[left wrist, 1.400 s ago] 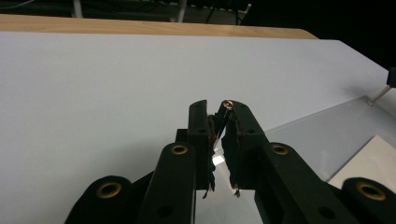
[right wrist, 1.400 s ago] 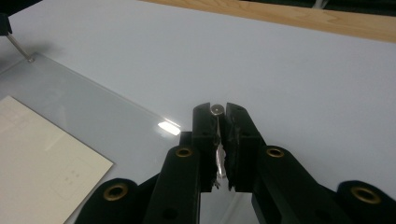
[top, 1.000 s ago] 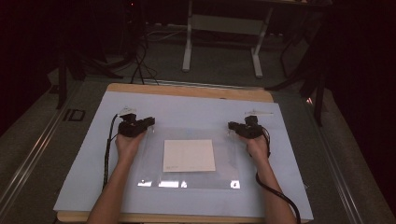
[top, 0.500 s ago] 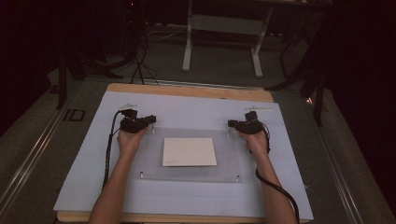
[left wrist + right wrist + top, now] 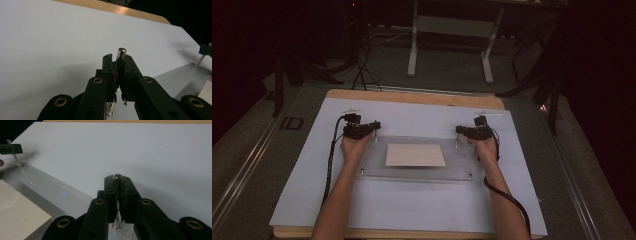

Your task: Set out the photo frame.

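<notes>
Already each gripper is clamped on a metal post: the left gripper (image 5: 119, 68) pinches the left post (image 5: 121, 53), the right gripper (image 5: 117, 188) the right post (image 5: 117, 177). Both posts stand upright at the far corners of the clear plate (image 5: 417, 172), whose long axis runs left to right between the hands, a pale card (image 5: 415, 155) under its middle, on the white sheet (image 5: 412, 117)
</notes>
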Available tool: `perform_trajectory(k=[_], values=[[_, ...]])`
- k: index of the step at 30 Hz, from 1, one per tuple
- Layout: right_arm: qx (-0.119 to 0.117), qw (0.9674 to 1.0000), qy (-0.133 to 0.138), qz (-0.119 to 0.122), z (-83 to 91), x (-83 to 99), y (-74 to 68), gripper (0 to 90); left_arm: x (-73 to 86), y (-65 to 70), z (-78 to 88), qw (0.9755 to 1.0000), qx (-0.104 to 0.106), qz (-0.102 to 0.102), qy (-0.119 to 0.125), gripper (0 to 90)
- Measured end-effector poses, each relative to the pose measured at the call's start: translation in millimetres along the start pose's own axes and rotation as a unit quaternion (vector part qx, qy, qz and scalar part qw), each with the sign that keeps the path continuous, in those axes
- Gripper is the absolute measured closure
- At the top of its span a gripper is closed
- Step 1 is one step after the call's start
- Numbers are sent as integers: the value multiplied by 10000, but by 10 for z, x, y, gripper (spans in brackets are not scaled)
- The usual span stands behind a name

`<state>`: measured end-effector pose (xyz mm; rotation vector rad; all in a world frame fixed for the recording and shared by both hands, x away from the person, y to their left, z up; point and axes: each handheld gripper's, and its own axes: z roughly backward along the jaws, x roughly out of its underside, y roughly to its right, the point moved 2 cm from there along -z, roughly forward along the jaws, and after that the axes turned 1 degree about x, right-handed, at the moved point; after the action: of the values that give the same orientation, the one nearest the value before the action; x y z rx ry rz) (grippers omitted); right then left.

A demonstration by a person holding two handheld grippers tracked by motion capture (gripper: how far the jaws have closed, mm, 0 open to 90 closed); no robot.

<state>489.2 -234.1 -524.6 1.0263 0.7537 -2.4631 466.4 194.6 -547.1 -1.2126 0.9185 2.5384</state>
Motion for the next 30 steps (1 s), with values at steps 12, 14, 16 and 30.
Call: perform_trajectory(k=[12, 14, 16, 30], values=[[223, 9997, 47, 90, 34, -14, -16, 804, -39, -34, -62, 9991, -10, 417, -57, 834], [279, 9992, 183, 237, 165, -13, -23, 745, -40, -32, -63, 9991, -13, 411, -64, 833], [250, 9988, 294, 305, 262, -9, -27, 722, -39, -34, -65, 9990, -3, 432, -58, 833], [334, 9940, 558, 880, 670, 110, -159, 693, -50, -41, -73, 9986, 12, 517, -99, 832]])
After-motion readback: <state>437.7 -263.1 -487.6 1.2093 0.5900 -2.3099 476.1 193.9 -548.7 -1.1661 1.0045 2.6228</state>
